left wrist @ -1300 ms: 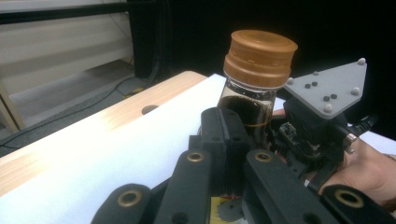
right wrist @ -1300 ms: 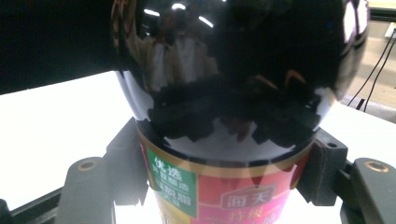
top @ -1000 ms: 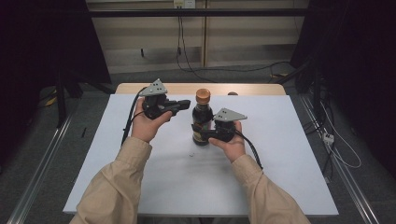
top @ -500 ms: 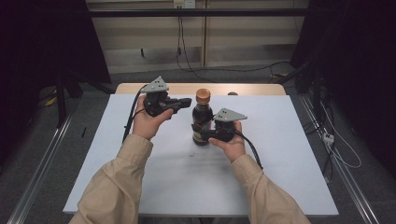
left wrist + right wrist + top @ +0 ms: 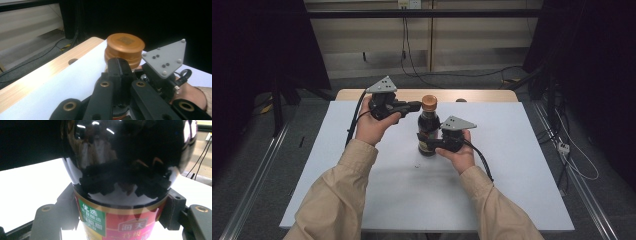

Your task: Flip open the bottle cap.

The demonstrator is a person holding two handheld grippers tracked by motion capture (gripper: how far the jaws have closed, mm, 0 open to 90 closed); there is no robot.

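So the bottle point(image 5: 428, 131) stands on the table point(image 5: 512, 150), pinched low between the right gripper's point(image 5: 432, 145) jaws. The left gripper's point(image 5: 120, 72) jaws are pressed together, their tips just beside the cap point(image 5: 125, 48). The cap is not off yet; gripping and twisting it looks like what is left.

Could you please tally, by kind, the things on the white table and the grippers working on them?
Dark bottle: 1
Orange cap: 1
Grippers, left gripper and right gripper: 2
Total: 4
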